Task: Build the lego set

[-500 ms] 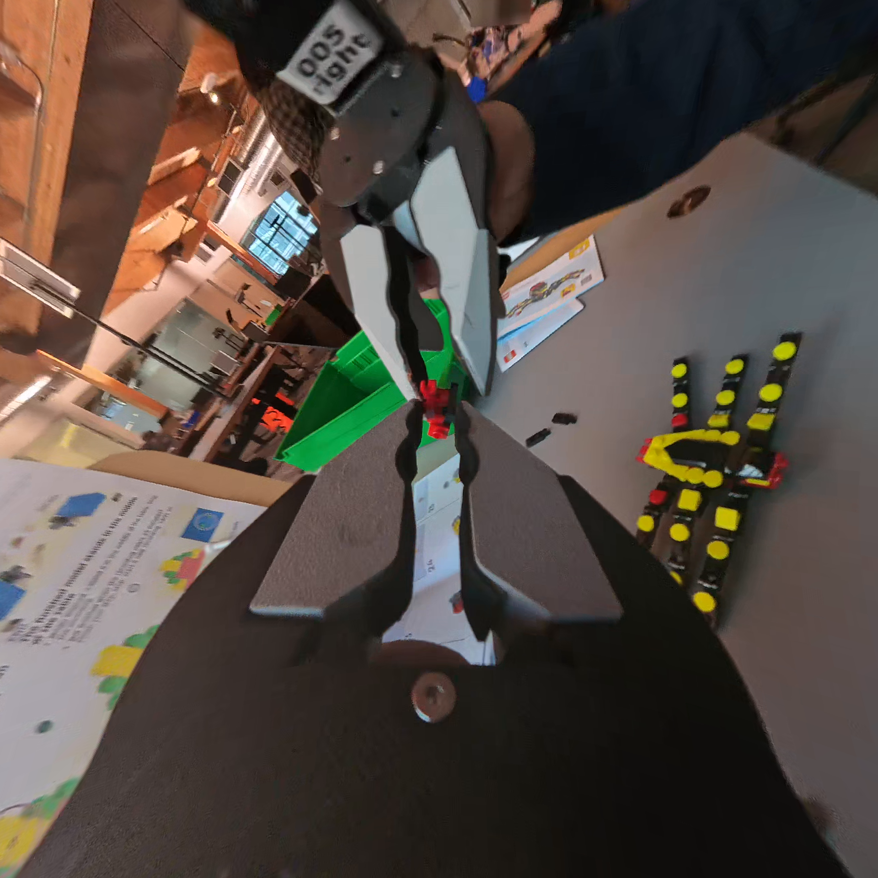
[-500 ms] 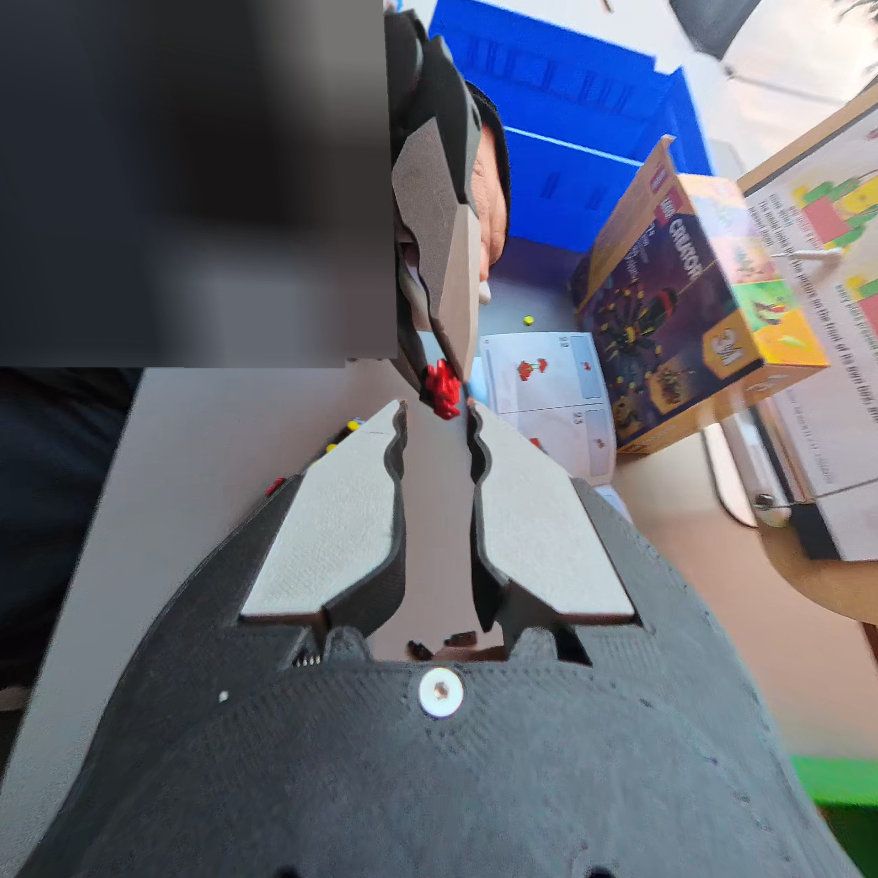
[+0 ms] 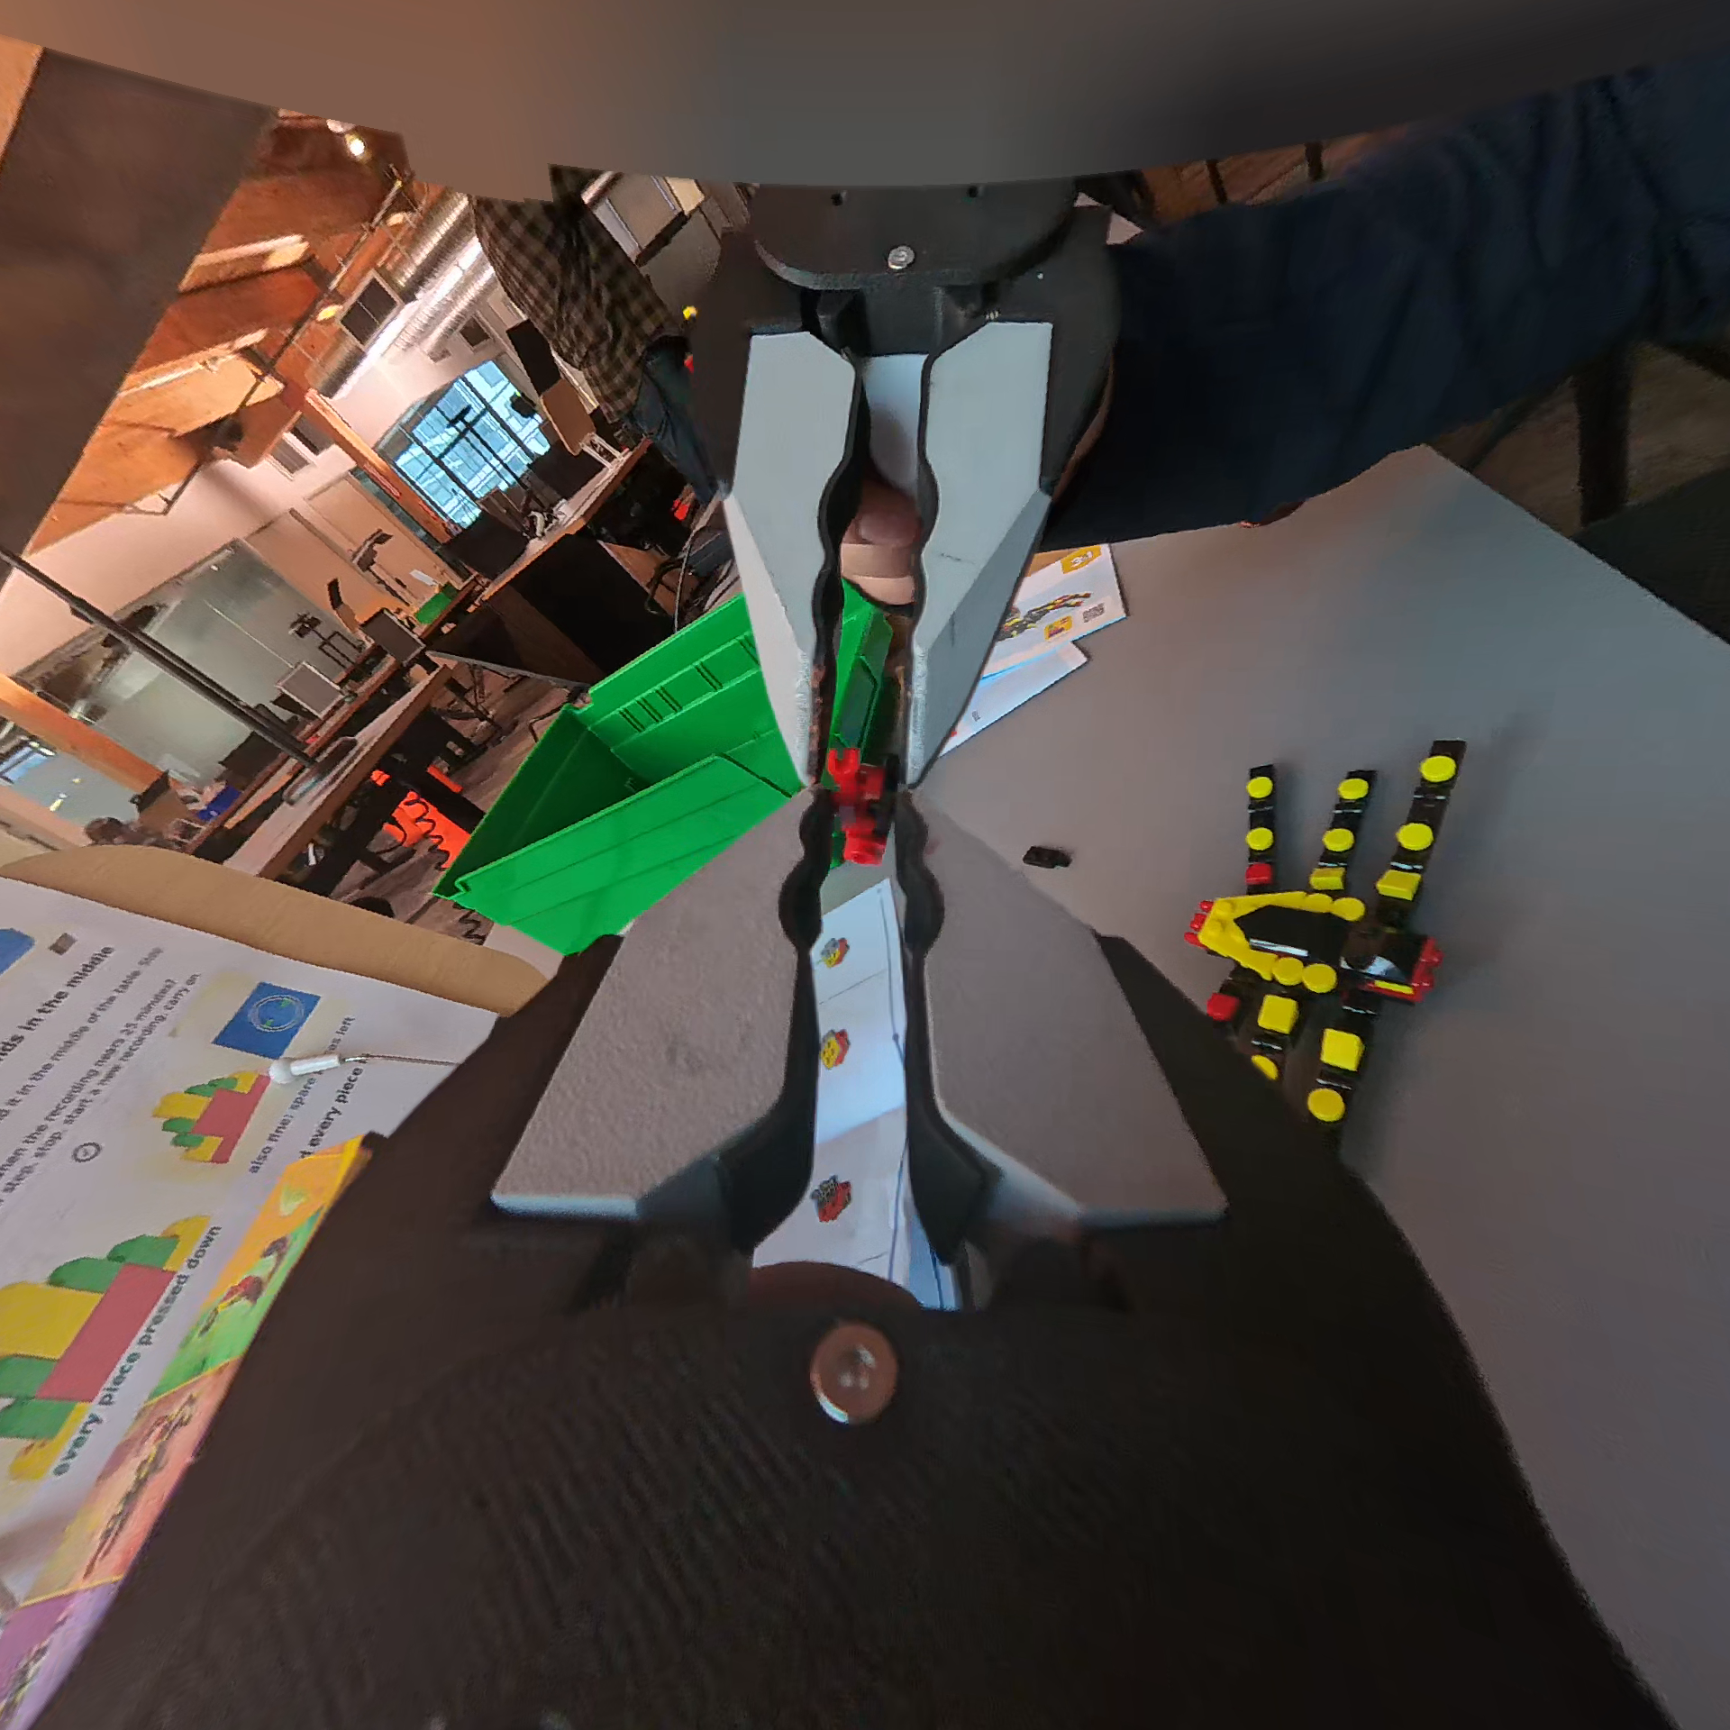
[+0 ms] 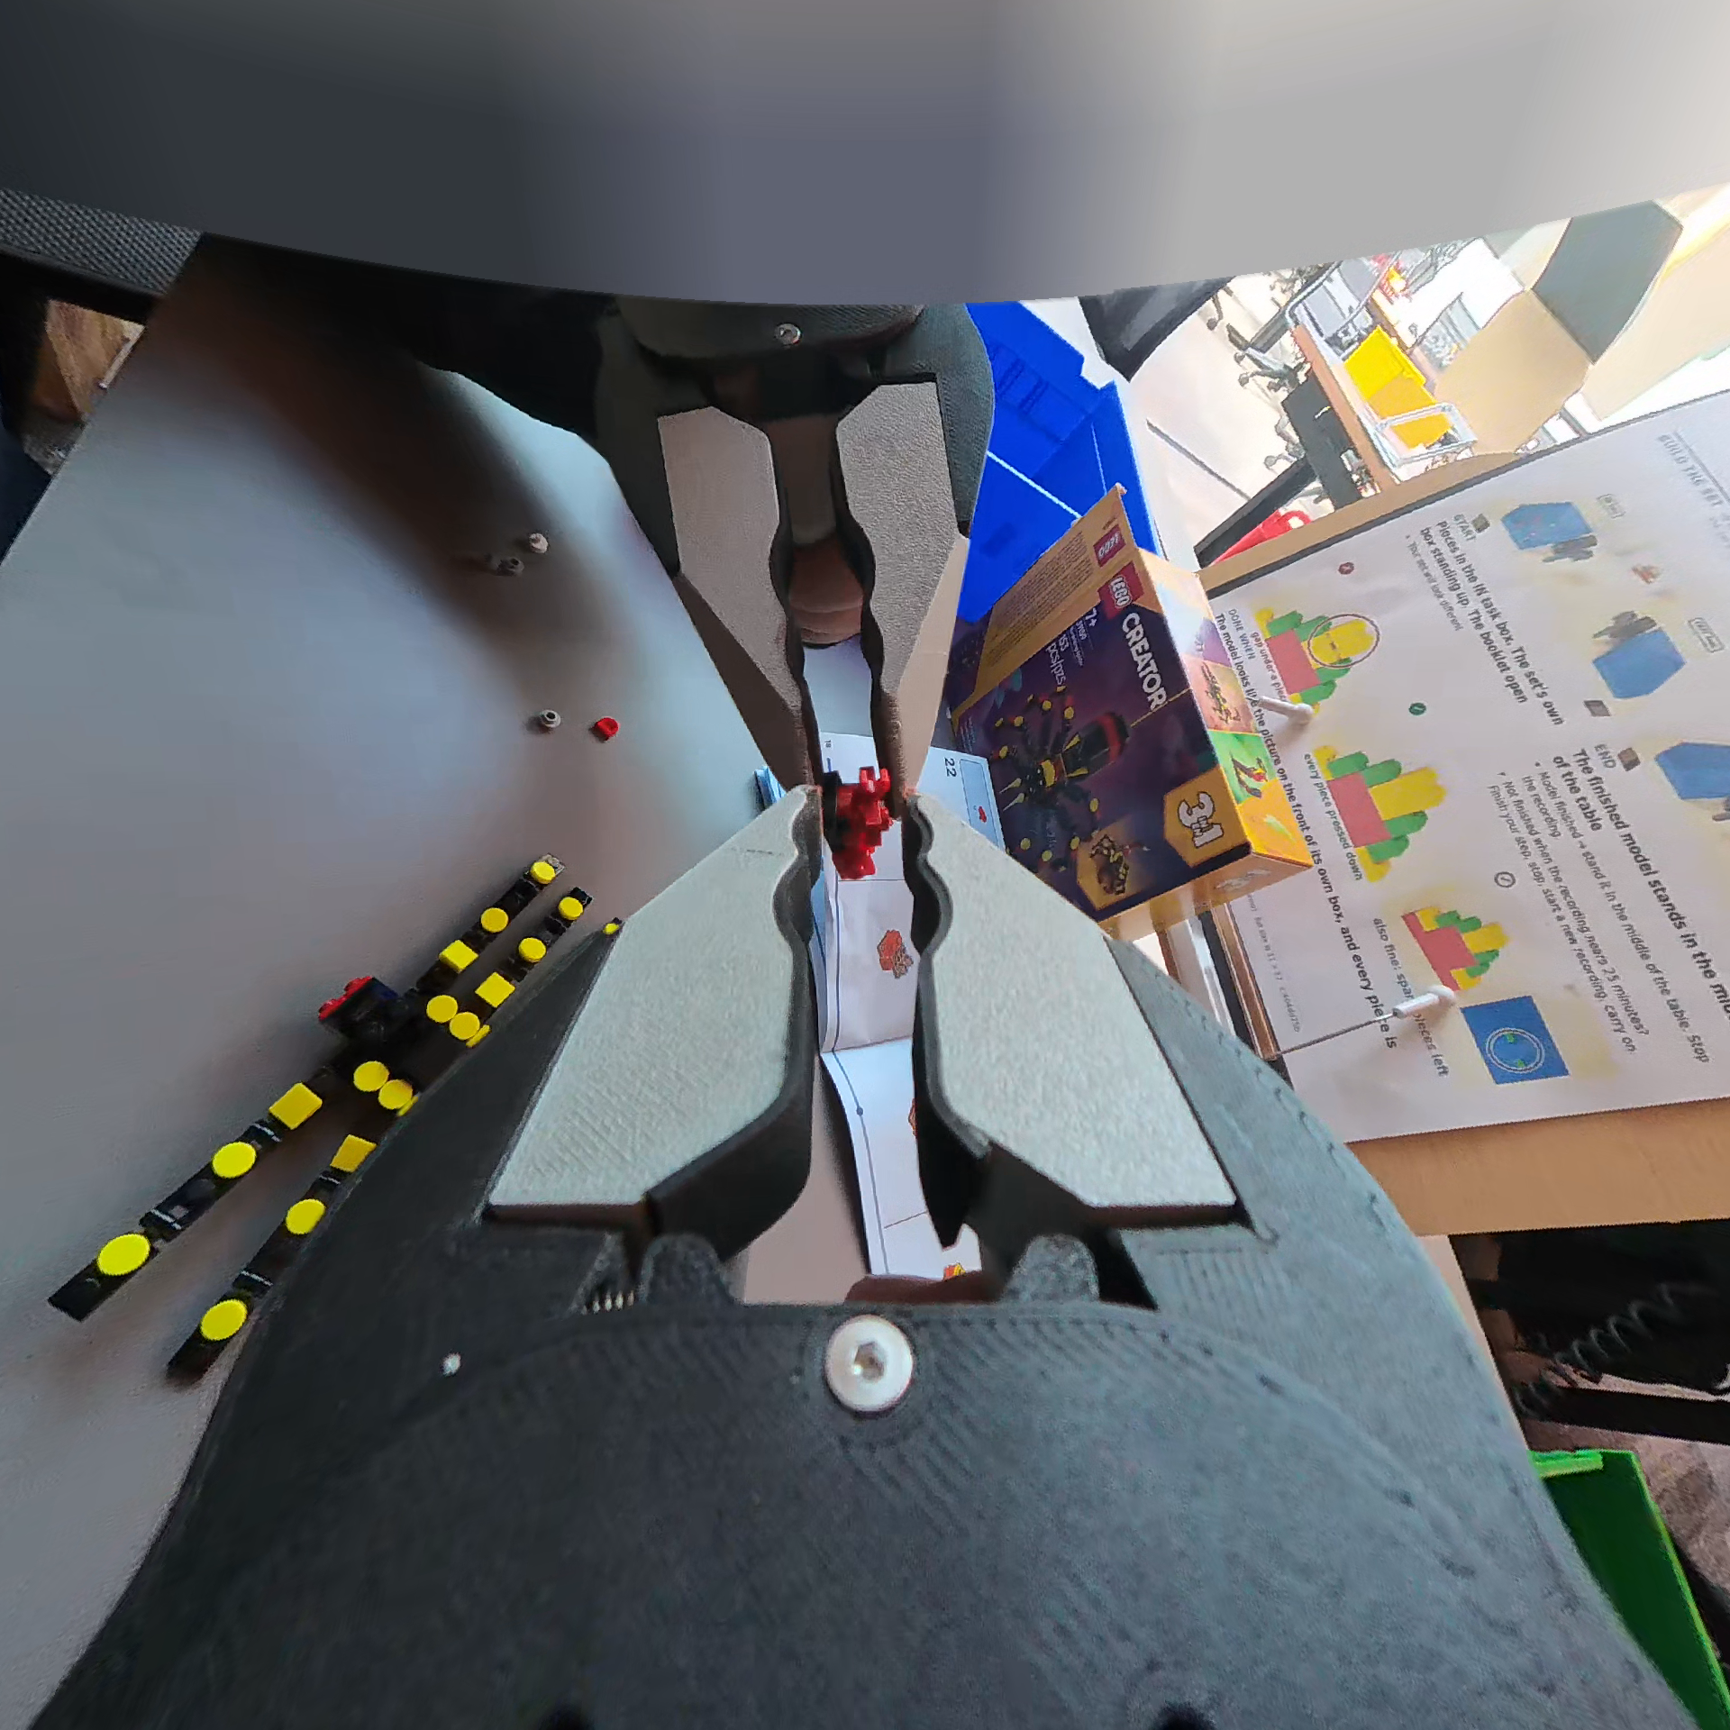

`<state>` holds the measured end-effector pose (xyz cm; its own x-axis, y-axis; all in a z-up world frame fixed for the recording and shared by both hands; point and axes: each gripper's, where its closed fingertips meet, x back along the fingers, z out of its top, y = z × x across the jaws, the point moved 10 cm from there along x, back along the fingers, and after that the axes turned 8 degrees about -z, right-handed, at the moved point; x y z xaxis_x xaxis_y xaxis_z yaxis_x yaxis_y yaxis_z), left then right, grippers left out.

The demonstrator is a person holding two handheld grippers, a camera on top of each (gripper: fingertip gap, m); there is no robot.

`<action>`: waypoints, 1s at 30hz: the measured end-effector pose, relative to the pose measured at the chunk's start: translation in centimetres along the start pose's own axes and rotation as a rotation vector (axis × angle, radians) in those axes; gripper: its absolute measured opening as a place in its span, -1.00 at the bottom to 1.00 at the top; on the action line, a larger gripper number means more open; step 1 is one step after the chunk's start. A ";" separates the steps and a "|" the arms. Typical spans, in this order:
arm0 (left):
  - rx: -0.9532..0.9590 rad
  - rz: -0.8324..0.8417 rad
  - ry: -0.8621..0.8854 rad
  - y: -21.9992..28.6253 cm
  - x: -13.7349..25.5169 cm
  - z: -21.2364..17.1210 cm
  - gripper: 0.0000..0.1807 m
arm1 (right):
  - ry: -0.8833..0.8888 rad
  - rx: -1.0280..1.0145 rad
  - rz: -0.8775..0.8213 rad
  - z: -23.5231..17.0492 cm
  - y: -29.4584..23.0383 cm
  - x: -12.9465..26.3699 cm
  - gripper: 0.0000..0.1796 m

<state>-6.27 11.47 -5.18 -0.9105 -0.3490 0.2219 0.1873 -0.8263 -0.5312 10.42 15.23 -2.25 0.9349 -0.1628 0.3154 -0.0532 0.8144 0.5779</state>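
**Left wrist view and right wrist view: two grippers meet tip to tip on one red lego cluster**

Left wrist view shows your left gripper (image 3: 854,824) pointing at your right gripper (image 3: 857,768), the two sets of tips almost touching above the grey table (image 3: 1404,655). Between them sits one small red lego cluster (image 3: 859,816). Your left tongs are narrow and pinch its lower part; your right tongs are also narrow and appear to press on its top, though the contact is too small to see clearly. In the right wrist view the same red lego cluster (image 4: 861,816) sits at the tips of the right gripper (image 4: 859,824), with the left gripper (image 4: 850,777) facing it.

On the table you have one black-and-yellow lego assembly (image 3: 1329,945) with three long strips, well apart to the side. One loose black piece (image 3: 1046,856) lies between it and the grippers. The right wrist view adds one loose red stud (image 4: 606,726) and three small grey pieces (image 4: 548,720). One open instruction booklet (image 4: 871,964) lies under the tips, one lego box (image 4: 1114,740) stands tilted beside it, one green bin (image 3: 646,796) and one blue bin (image 4: 1039,468) sit beyond.
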 end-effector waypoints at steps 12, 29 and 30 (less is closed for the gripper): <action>0.122 -0.059 0.037 -0.5 0.1 -0.6 -0.89 | 0.006 0.028 0.010 -0.6 -0.1 0.0 -0.88; 0.210 -0.115 -0.067 -0.4 -0.7 -2.2 -0.89 | -0.030 0.033 -0.004 -2.8 -1.1 -1.2 -0.88; 0.207 -0.115 -0.070 -0.4 -0.8 -2.3 -0.89 | -0.031 0.031 -0.002 -2.9 -1.1 -1.2 -0.88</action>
<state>-6.47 13.05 -7.02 -0.9038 -0.2712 0.3311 0.1618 -0.9327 -0.3223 10.40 16.17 -5.47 0.9239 -0.1821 0.3365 -0.0623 0.7963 0.6017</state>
